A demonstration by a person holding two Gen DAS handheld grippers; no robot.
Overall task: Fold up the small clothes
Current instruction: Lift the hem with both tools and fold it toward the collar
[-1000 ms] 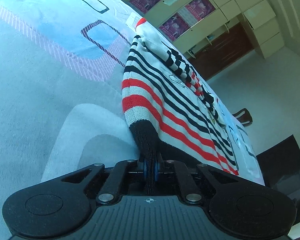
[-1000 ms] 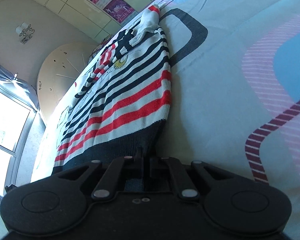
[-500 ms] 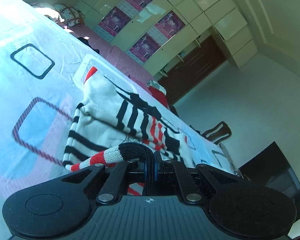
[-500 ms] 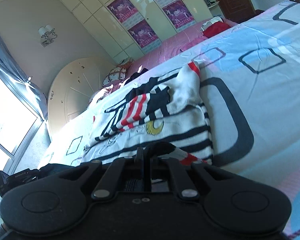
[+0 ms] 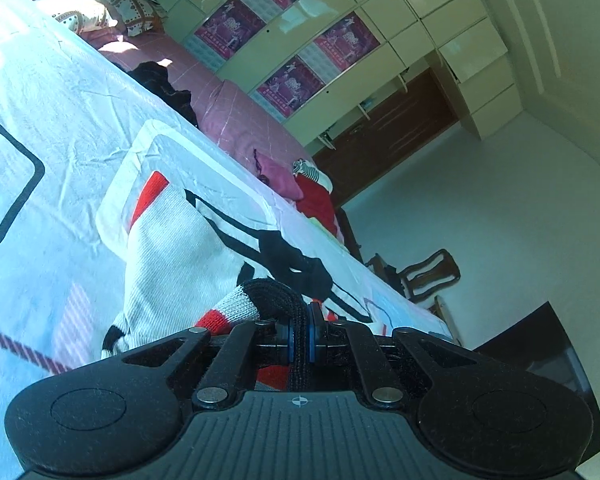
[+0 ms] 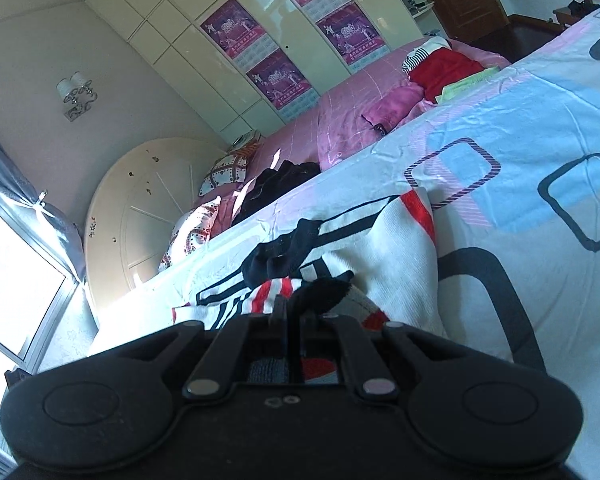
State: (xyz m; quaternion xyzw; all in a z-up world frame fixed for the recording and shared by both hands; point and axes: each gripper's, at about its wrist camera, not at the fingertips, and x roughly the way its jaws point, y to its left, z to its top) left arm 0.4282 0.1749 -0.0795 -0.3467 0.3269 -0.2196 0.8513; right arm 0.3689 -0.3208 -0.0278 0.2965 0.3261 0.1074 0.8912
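Observation:
A small knitted sweater (image 5: 180, 256), white with black and red stripes, lies on the patterned bed sheet (image 5: 40, 128). My left gripper (image 5: 300, 332) is shut on the sweater's black hem, which bunches between the fingers above the white upper part. In the right wrist view the sweater (image 6: 388, 256) lies the same way, and my right gripper (image 6: 294, 316) is shut on the other end of the black hem. The hem is carried over the sweater's body, toward its neck end.
A pink quilt (image 6: 340, 120) lies beyond the sheet with a dark garment (image 6: 276, 184) and a red garment (image 6: 444, 68) on it. Pillows (image 5: 84, 12) and a round headboard (image 6: 140, 208) are at the bed's head. Wardrobes (image 5: 340, 32) line the wall. A wooden chair (image 5: 428, 276) stands past the bed.
Both grippers lifted the sweater's hem off the sheet and carried it forward over the body. The striped lower half, flat a second ago, is now folded up and mostly under the grippers.

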